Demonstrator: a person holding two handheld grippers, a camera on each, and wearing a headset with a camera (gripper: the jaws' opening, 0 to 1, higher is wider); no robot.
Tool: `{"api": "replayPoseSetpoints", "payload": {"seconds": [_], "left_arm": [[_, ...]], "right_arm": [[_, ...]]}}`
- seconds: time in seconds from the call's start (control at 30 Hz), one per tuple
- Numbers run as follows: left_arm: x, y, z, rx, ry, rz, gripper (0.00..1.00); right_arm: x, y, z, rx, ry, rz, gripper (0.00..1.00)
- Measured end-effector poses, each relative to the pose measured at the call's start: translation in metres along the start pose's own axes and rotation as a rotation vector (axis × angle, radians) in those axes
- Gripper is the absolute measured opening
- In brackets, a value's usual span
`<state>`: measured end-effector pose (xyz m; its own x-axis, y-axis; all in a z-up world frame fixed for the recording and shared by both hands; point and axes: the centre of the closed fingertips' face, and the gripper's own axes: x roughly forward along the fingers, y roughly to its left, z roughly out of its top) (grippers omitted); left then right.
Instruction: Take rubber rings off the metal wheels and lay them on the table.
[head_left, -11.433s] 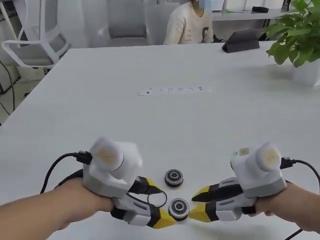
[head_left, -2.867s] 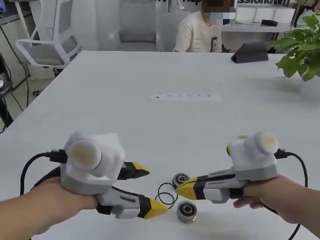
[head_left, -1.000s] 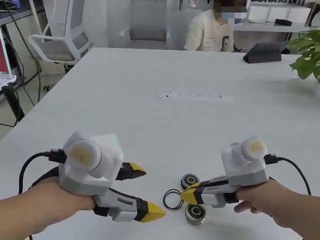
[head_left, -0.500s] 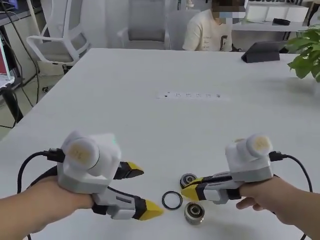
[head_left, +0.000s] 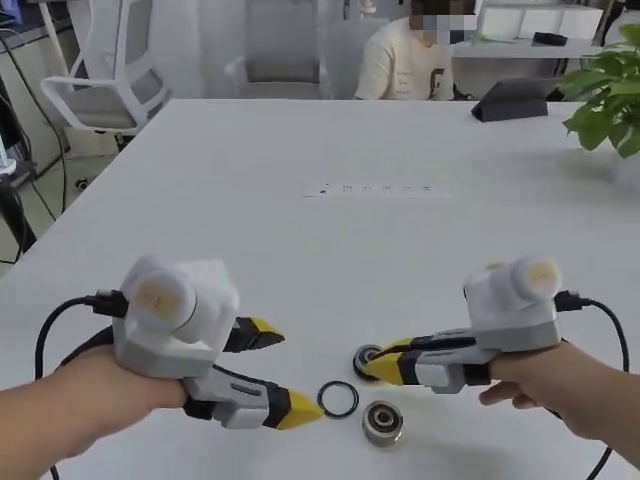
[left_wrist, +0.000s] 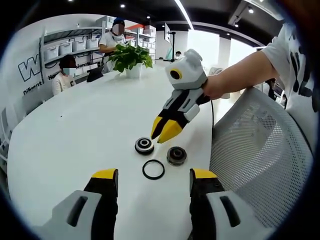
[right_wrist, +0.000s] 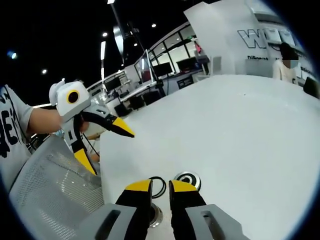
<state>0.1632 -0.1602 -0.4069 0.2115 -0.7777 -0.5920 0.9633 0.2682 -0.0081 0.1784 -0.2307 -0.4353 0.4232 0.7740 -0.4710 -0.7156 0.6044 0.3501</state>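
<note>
White table (head_left: 400, 230) runs wide and bare ahead of us as far as a power strip (head_left: 365, 188). Beyond that come the far edge, office chairs (head_left: 100, 80), a seated person (head_left: 415, 60) and a plant (head_left: 610, 90) at the far right corner. We work close to the near edge. In the left gripper view that edge curves just past the parts, with a mesh chair (left_wrist: 260, 165) right beside it, so the free room lies forward and to the sides.

One loose ring (head_left: 338, 398) lies flat on the table, thin, black and round. It sits just beside the lower tip of the left gripper (head_left: 292, 372), whose jaws are spread wide and hold nothing.

Two wheels sit near the ring. The near wheel (head_left: 382, 421) looks bare grey metal with a dark centre. The far wheel (head_left: 368, 358) shows a black band round its rim.

We see the right gripper (head_left: 368, 368) with its jaws drawn almost together and nothing between them. Its yellow tips are at the far wheel; we cannot tell whether they touch it.
</note>
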Motion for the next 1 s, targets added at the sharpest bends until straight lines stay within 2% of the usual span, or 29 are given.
{"api": "replayPoseSetpoints", "payload": {"seconds": [0.57,1.0], "left_arm": [[0.011,0.005,0.012,0.018,0.005,-0.007,0.53],[0.023,0.008,0.016,0.027,0.012,-0.017,0.52]], "right_arm": [[-0.014,-0.011,0.002,-0.009,-0.034,-0.033,0.16],[-0.020,-0.022,-0.004,-0.017,-0.027,-0.062,0.19]]}}
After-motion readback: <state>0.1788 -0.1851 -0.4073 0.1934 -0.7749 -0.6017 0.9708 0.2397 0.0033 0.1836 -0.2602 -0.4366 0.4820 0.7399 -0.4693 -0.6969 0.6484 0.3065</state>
